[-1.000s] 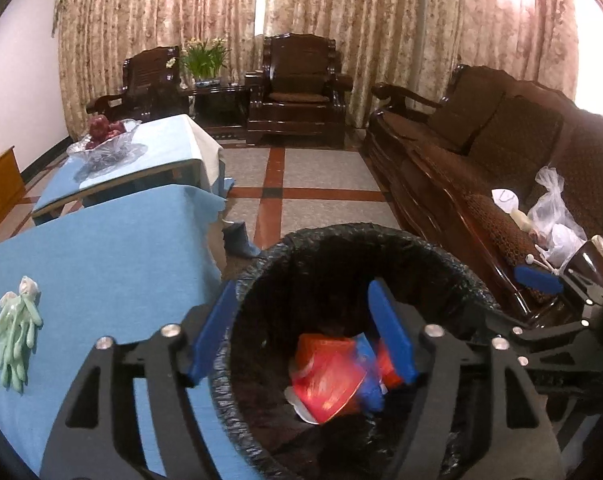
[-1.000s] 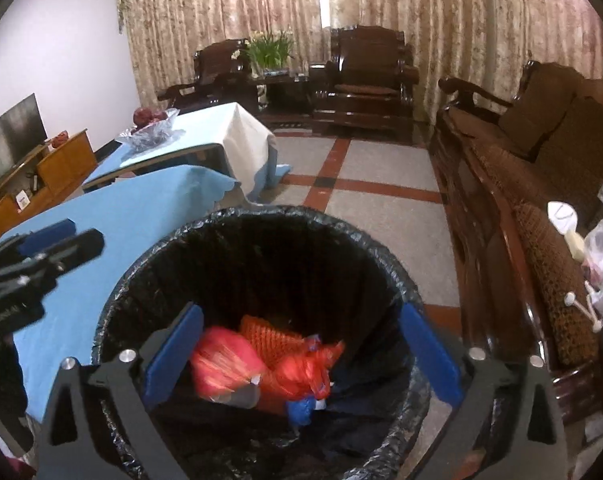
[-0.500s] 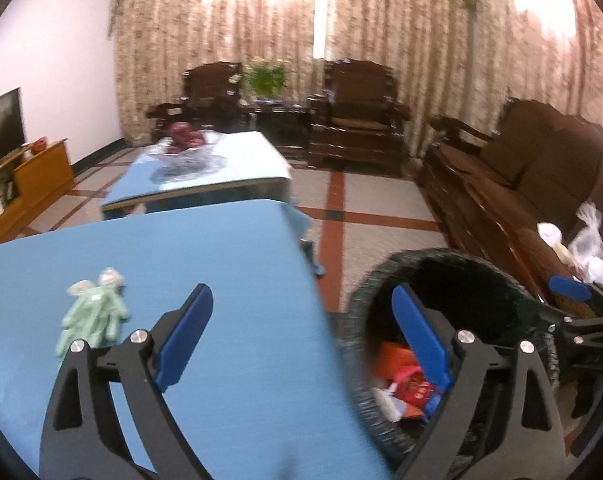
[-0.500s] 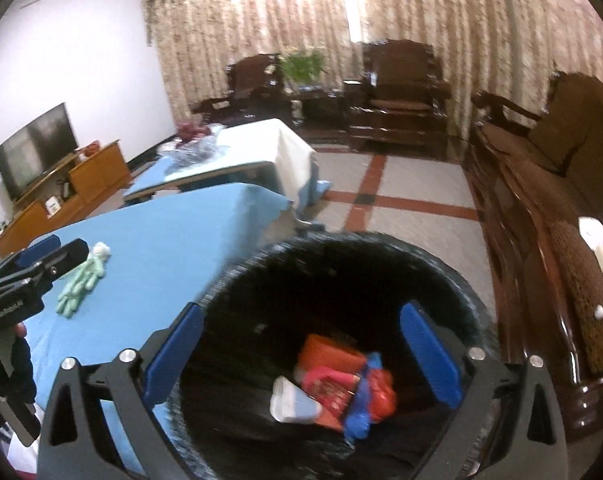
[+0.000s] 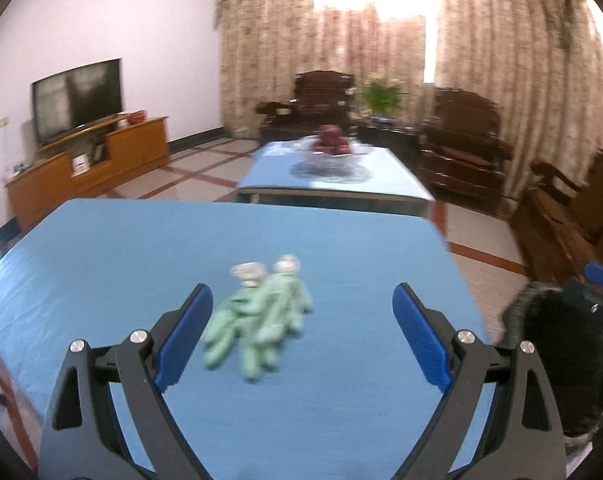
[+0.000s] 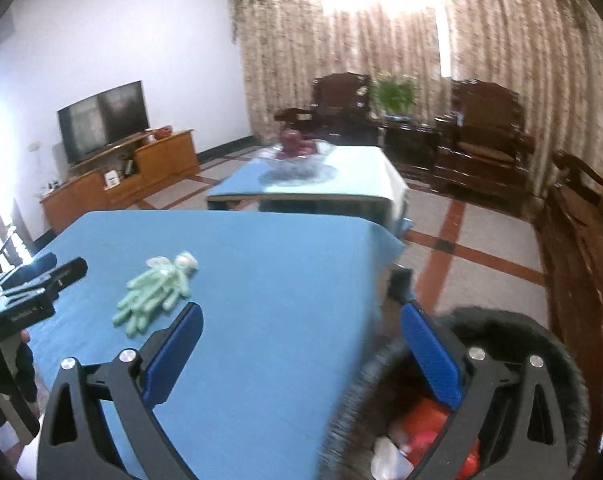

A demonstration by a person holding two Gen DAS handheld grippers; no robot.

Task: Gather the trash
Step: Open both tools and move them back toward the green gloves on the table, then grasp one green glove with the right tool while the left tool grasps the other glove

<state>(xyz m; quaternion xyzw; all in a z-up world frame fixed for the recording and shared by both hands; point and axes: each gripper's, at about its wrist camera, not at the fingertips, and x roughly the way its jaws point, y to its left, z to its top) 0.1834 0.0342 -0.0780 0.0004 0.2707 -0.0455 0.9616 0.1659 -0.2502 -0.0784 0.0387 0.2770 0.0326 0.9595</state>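
A pair of pale green gloves (image 5: pixel 261 312) lies on the blue table (image 5: pixel 101 264). My left gripper (image 5: pixel 303 336) is open and empty, just short of the gloves, which lie between its blue pads. In the right wrist view the gloves (image 6: pixel 155 294) lie to the left. My right gripper (image 6: pixel 301 354) is open and empty, over the table's right edge and the black-lined trash bin (image 6: pixel 561 364), which holds red and white wrappers (image 6: pixel 419 430). The bin also shows in the left wrist view (image 5: pixel 561 344). The left gripper shows at the left of the right wrist view (image 6: pixel 41 280).
A second blue-covered table (image 5: pixel 333 184) with a glass fruit bowl (image 5: pixel 329 152) stands behind. Dark wooden armchairs (image 5: pixel 461 152) and a sofa (image 5: pixel 569 216) line the back and right. A TV (image 5: pixel 77 100) on a wooden cabinet stands at the left.
Both grippers have swung left, away from the bin. The left one now faces the gloves on the table. The right one has moved from above the bin to its left rim.
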